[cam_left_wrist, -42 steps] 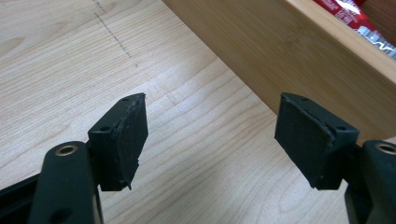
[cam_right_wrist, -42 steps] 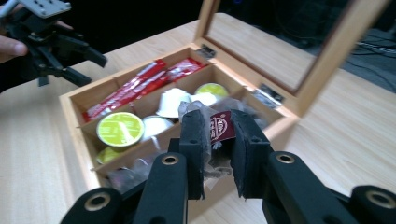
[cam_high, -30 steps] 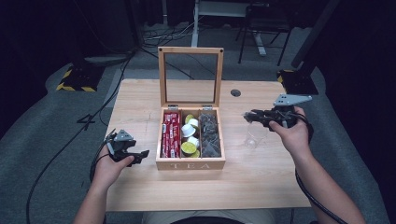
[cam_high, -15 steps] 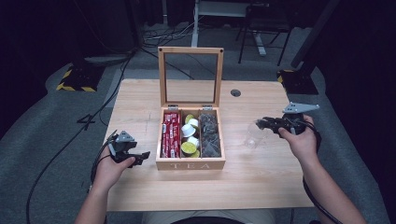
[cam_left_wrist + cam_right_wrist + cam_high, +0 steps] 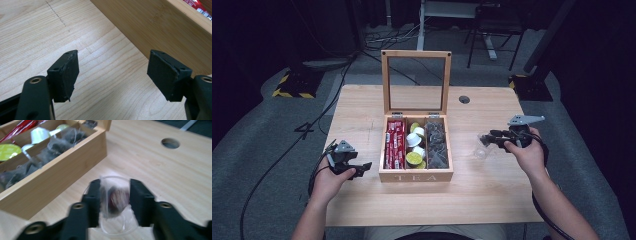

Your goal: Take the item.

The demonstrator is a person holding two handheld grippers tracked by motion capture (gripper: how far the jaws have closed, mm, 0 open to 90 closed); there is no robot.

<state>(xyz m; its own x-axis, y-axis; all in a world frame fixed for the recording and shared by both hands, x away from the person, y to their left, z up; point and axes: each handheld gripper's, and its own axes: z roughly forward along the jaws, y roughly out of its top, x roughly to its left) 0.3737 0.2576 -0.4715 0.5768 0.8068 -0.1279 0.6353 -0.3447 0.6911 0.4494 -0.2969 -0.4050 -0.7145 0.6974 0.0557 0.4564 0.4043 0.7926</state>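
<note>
The open wooden tea box is the landmark here, lid upright, with red sachets on its left, capsules in the middle and mesh tea bags on its right. Right of the box, the right gripper holds a tea bag directly over a clear glass cup that stands on the tabletop. In the right gripper view its jaws are clamped on the bag from both sides; the picture is blurred, so whether the bag's lower end is already inside the cup's rim is hard to tell, though it appears to be.

The relation that matters is vertical: the cup lies straight beneath the jaws, so the bag likely needs only to go down and be let go.

Left of the box, the left gripper rests low, its jaws apart and empty, pointing at the box's left wall. The right hand is by far the nearer to the cup.
</note>
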